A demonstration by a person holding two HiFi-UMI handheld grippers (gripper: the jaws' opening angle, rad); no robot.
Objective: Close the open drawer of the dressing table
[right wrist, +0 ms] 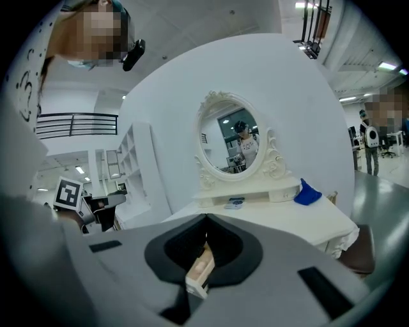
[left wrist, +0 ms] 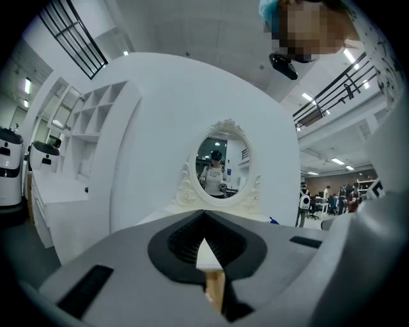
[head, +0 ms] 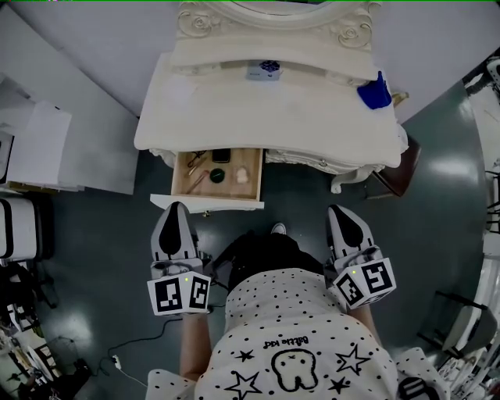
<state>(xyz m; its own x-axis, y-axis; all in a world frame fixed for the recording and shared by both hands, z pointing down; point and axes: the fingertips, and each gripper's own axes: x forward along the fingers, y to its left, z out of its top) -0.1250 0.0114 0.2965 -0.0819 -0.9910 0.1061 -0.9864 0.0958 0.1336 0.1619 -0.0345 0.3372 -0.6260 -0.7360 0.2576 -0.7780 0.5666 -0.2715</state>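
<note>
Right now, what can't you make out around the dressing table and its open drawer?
- Small items in the drawer: head view, too small to name.
- Same drawer, left gripper view: the left gripper hides all but a sliver.
- Mirror: cut off by the head view's top edge.
- Blue thing on the tabletop: too small to identify.

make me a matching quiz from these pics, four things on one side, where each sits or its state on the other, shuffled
1 drawer
2 blue cloth
3 small box
4 left gripper

A shut, held in front of the table's left part
B back right corner of the tabletop
C pulled out, things lying inside
D on the shelf below the mirror

Pairs: 1-C, 2-B, 3-D, 4-A
</note>
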